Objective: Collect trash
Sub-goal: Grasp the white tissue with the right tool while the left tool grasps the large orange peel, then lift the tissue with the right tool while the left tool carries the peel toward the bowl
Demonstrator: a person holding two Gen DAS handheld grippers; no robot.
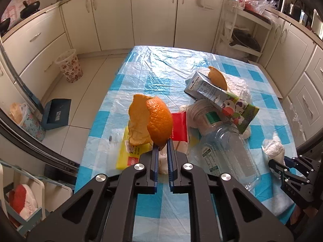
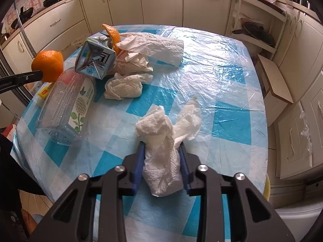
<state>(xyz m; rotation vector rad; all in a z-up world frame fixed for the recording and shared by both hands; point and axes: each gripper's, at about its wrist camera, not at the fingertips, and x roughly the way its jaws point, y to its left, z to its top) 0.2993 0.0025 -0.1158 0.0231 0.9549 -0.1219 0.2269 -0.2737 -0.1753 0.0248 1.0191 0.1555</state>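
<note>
Your left tongs (image 1: 162, 144) pinched a big orange peel (image 1: 151, 121) and held it up over the table (image 1: 161, 64). Your right tongs (image 2: 162, 147) squeezed a white paper towel (image 2: 161, 141) low over the blue checked cloth. A milk carton (image 2: 94, 60) and a clear bottle (image 2: 66, 104) lay near.

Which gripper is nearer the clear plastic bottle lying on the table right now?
Left, though not by much. The left gripper, clamped on orange peel, sits just beside the bottle. The right gripper, clamped on a paper towel, is farther off, across bare tablecloth.
</note>
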